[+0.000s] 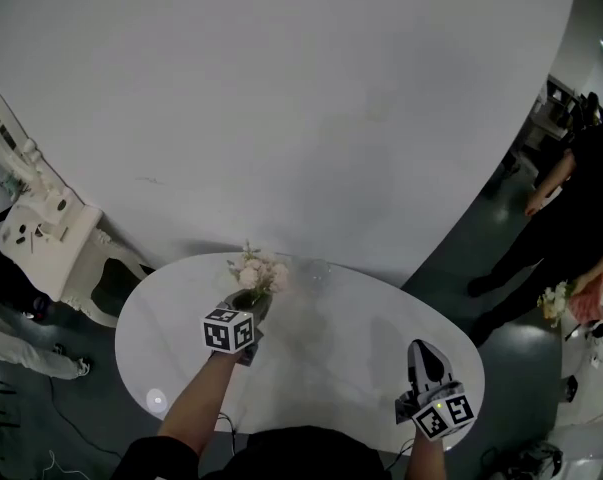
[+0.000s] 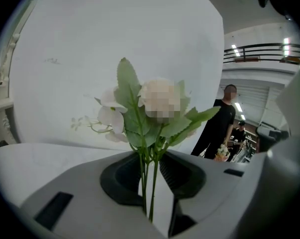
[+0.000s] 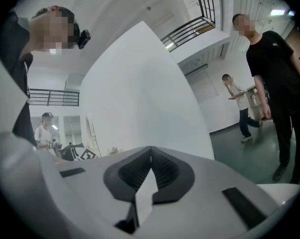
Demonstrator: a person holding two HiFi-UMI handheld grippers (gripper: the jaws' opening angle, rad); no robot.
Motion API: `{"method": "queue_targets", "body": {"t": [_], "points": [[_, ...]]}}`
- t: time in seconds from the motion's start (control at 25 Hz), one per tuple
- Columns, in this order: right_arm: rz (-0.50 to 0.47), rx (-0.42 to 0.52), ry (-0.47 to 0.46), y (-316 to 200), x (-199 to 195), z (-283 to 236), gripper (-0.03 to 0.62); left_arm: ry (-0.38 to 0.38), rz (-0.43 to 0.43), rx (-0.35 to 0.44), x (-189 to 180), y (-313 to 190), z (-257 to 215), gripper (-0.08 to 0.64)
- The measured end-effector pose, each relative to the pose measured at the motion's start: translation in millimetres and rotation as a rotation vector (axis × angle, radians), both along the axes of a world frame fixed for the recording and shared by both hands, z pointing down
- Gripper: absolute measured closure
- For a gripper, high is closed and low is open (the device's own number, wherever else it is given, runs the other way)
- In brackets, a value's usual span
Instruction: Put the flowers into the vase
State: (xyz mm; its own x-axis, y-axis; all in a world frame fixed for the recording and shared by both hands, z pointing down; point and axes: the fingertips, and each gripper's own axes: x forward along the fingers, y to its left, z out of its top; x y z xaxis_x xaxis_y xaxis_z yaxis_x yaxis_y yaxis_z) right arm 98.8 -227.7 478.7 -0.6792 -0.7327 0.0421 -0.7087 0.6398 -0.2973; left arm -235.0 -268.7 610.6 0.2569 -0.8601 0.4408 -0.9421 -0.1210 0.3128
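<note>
Left gripper (image 1: 249, 306) (image 2: 150, 164): jaws clenched on the stems of the flowers (image 1: 257, 271) (image 2: 154, 108). Grip sits low on the stems, with the heads standing clear above the jaw tips.

Flowers: small bunch, cream to pale pink blooms, a few smaller white petals on the left side, broad green leaves with toothed edges, two or three thin green stems running straight down between the pads. Bunch is roughly upright.

Location: head view, lower centre-left of the frame, over the far edge of the round white table (image 1: 321, 378), off the tabletop and held only by the gripper.

Right gripper (image 1: 425, 350) (image 3: 150, 156): jaws pressed together tip to tip with nothing between them, lower right of the head view over the table's near-right edge.

Behind the table is a big white curved backdrop (image 1: 281, 98). A person in black (image 1: 571, 198) stands at right frame edge
</note>
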Motion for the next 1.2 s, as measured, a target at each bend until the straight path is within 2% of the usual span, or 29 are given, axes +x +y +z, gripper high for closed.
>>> {"method": "queue_targets", "body": {"t": [0.16, 0.36, 0.64, 0.92, 1.2], "points": [[-0.009, 0.028, -0.003, 5.3, -2.4, -12.7, 0.571, 0.008, 0.021, 0.080, 10.3, 3.3, -31.0, 0.459], [-0.027, 0.043, -0.009, 12.1, -6.9, -17.8, 0.571, -0.012, 0.066, 0.218, 21.9, 8.5, -76.7, 0.459], [-0.041, 0.066, -0.020, 15.6, -5.2, -26.1, 0.571, -0.028, 0.094, 0.341, 36.4, 8.8, -125.4, 0.459], [-0.037, 0.065, -0.020, 16.6, -1.9, -28.3, 0.571, -0.048, 0.075, 0.487, 37.0, -1.2, -167.9, 0.459], [-0.019, 0.052, -0.025, 12.8, 11.7, -22.1, 0.571, -0.024, 0.102, 0.604, 54.1, -20.2, -190.6, 0.459]]}}
